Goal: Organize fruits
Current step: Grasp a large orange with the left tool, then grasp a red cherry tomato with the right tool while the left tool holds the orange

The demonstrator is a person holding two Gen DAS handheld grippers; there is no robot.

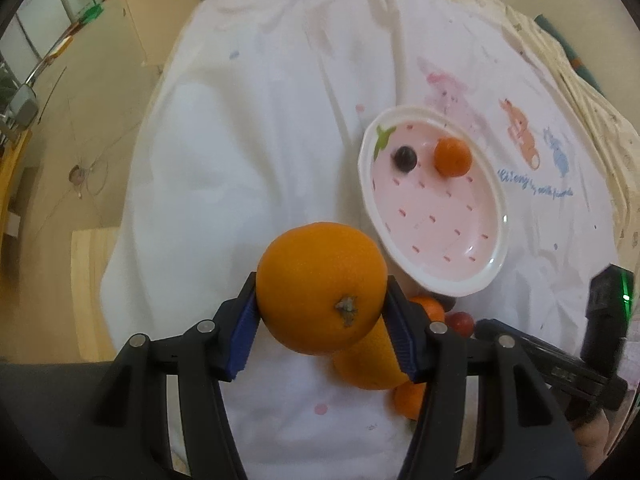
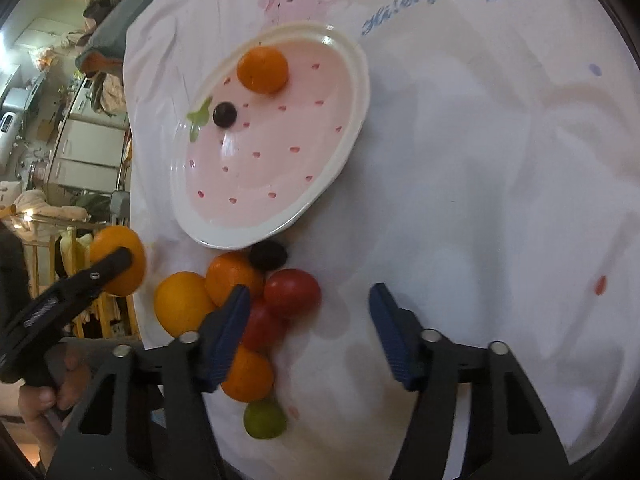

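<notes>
My left gripper [image 1: 322, 308] is shut on a large orange [image 1: 320, 286] and holds it above the white cloth, left of the pink plate [image 1: 480, 240]. The same gripper and orange [image 2: 128, 280] show at the left edge of the right wrist view. The plate [image 2: 328, 176] holds a small mandarin [image 2: 263, 69] and a dark grape [image 2: 224, 114]. My right gripper [image 2: 310, 312] is open and empty, just right of a fruit pile: a yellow orange [image 2: 180, 304], an orange [image 2: 230, 276], red tomatoes [image 2: 294, 290], a dark plum [image 2: 269, 255] and a green lime [image 2: 264, 420].
A white printed cloth [image 2: 480, 200] covers the table. Its left edge drops to the wooden floor [image 1: 80, 140]. Crumpled fabric [image 1: 580, 92] lies at the far right. Household clutter [image 2: 60, 120] stands beyond the table's edge.
</notes>
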